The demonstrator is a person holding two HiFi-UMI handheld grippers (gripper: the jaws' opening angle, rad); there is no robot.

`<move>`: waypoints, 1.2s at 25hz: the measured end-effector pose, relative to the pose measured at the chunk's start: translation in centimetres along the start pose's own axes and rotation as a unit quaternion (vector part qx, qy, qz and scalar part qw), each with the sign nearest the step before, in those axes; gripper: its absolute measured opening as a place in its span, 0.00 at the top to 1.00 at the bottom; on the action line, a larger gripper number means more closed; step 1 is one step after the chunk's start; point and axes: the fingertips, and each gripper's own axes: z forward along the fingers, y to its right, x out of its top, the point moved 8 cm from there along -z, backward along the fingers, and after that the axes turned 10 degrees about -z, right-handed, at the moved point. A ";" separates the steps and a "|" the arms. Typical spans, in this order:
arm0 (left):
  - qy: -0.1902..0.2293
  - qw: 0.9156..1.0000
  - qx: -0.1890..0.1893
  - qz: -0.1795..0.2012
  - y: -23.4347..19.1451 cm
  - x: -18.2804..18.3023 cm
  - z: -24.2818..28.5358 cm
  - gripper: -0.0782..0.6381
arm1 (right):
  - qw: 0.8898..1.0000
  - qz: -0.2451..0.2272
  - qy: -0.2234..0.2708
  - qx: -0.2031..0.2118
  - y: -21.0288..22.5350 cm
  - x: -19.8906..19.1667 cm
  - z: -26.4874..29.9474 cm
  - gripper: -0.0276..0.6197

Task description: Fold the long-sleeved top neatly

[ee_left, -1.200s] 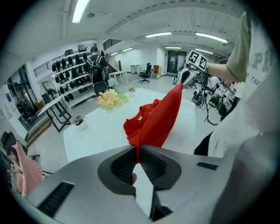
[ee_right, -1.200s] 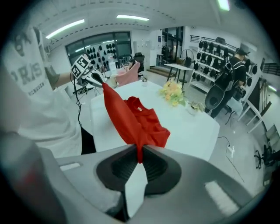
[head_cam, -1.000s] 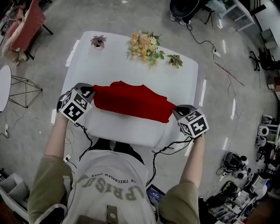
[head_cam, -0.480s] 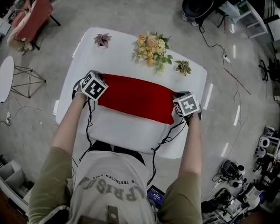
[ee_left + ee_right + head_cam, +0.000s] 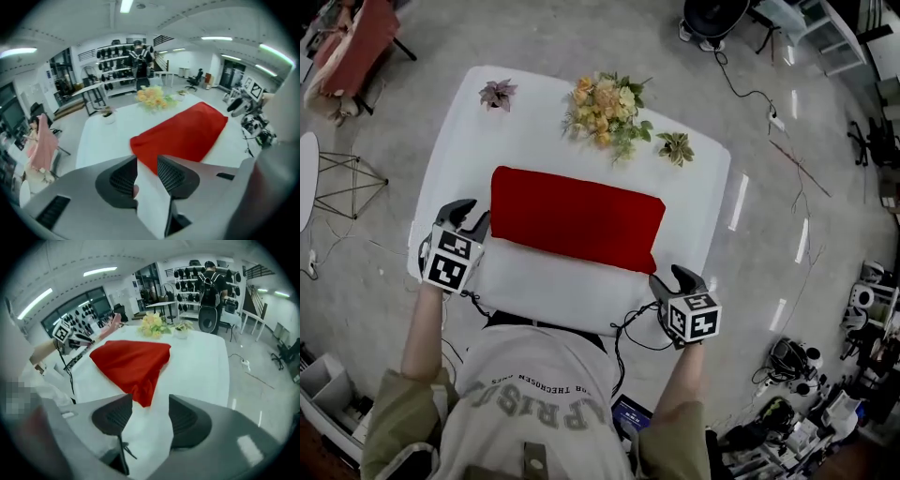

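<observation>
The red long-sleeved top (image 5: 577,217) lies flat on the white table (image 5: 534,141) as a long folded rectangle. My left gripper (image 5: 470,218) hovers just off the top's left end, apart from the cloth. Its jaws have just been opening and stand open with only bare table between them (image 5: 147,166); the top (image 5: 187,133) lies ahead of them. My right gripper (image 5: 675,278) sits near the table's front right edge, below the top's right corner. Its jaws have also just been opening and are open and empty (image 5: 151,416), with the top (image 5: 131,364) beyond them.
A bunch of flowers (image 5: 602,98) stands at the back of the table, with a small potted plant (image 5: 497,93) to its left and another (image 5: 675,147) to its right. Cables hang off the table's front edge. Chairs and equipment stand on the floor around it.
Both grippers have let go of the top's ends and pulled back toward the person. The top, held stretched between them before, now lies flat and folded on the table.
</observation>
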 end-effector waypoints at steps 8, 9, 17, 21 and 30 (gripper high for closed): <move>0.005 0.953 -0.178 0.247 21.6 2.8 4.4 0.66 | 0.999 -0.036 -0.008 0.020 0.6 -0.4 3.1 0.89; 0.006 0.945 -0.189 0.267 23.0 3.2 4.7 0.65 | 0.998 -0.047 -0.010 0.033 0.8 -0.1 3.4 0.89; -0.056 0.914 -0.227 0.333 26.6 4.0 8.2 0.62 | 0.984 -0.127 0.001 0.122 0.9 4.2 7.1 0.96; -0.054 0.919 -0.227 0.319 25.9 3.3 7.8 0.62 | 0.988 -0.123 -0.006 0.098 1.4 4.6 7.1 0.95; -0.034 0.989 -0.105 0.096 11.9 -1.7 1.4 0.62 | 0.997 0.071 0.025 0.019 -3.1 1.0 2.2 0.51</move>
